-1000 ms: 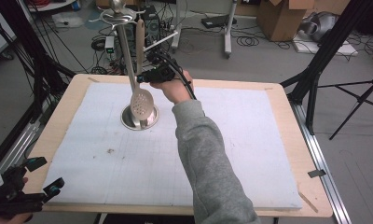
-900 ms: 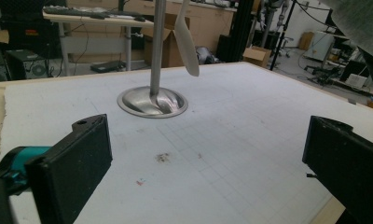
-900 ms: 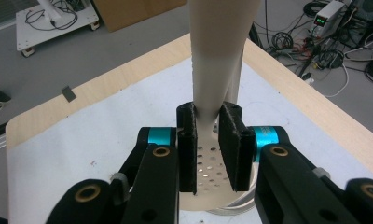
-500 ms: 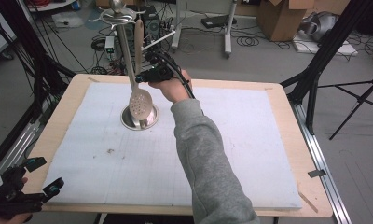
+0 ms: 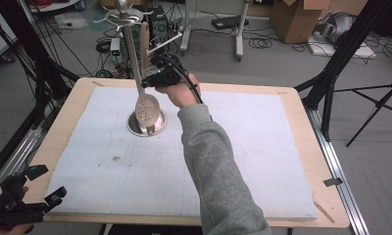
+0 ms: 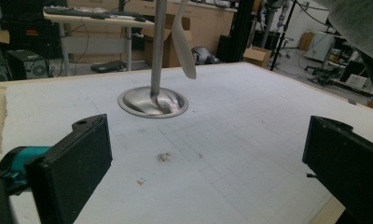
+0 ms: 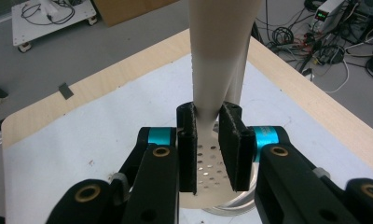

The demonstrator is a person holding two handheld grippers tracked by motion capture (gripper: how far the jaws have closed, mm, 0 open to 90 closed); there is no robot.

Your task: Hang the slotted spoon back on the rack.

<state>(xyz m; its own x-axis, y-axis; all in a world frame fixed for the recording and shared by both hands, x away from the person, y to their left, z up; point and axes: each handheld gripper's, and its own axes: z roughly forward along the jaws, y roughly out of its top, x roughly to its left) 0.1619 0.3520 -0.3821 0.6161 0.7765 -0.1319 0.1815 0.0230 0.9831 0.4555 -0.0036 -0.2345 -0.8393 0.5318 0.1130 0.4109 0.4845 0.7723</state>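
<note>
A beige slotted spoon hangs upright beside the pole of a metal utensil stand. Its perforated head is just above the stand's round base, and its handle top reaches up near the stand's top ring. My right gripper is shut on the spoon's neck. In the right gripper view its jaws pinch the slotted spoon just above the holes. My left gripper rests open at the table's near left corner. The left gripper view shows the spoon and the stand's base beyond its wide-apart jaws.
A white gridded mat covers the wooden table. The grey sleeve of the right arm crosses the mat's middle. Black frame legs, cables and cardboard boxes stand on the floor around the table.
My right gripper and the spoon have sunk slightly towards the stand's base. My left gripper has stayed put.
</note>
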